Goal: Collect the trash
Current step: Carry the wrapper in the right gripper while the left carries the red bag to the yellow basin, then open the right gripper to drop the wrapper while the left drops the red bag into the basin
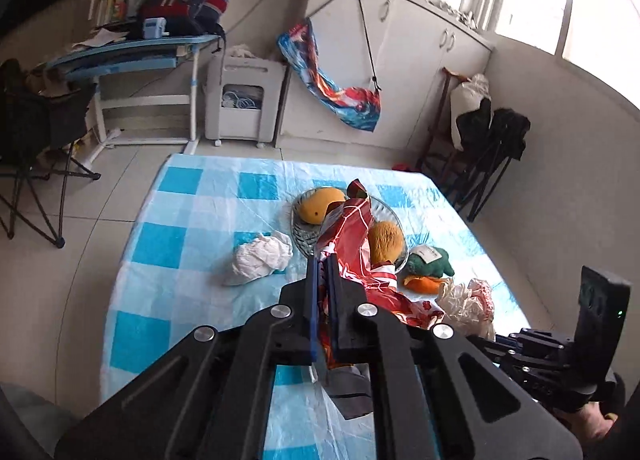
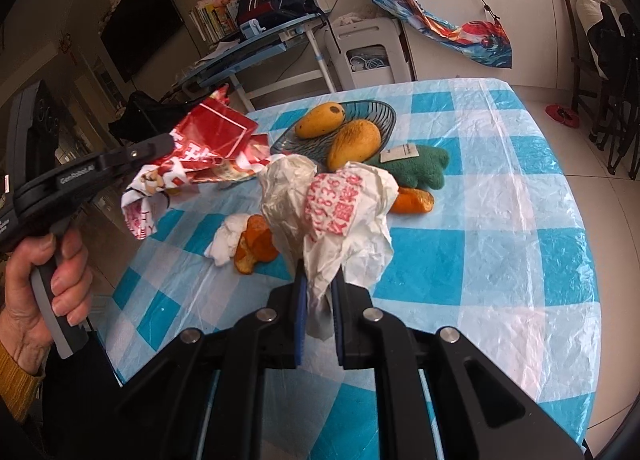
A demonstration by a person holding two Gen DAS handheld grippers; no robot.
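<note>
Left gripper pinches red wrapper above checked table, right gripper pinches crumpled white printed bag, tissue wad lies beside fruit bowl

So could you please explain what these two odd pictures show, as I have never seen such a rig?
A person holds two hand-held grippers, each with a fisheye camera looking along its fingers. The left camera shows the left gripper shut on a red wrapper. The right camera shows the right gripper shut on a white bag; at its left edge a hand grips the left tool. On the checked table lie a bowl with two mangoes, a green toy, orange peel and a tissue.
</note>
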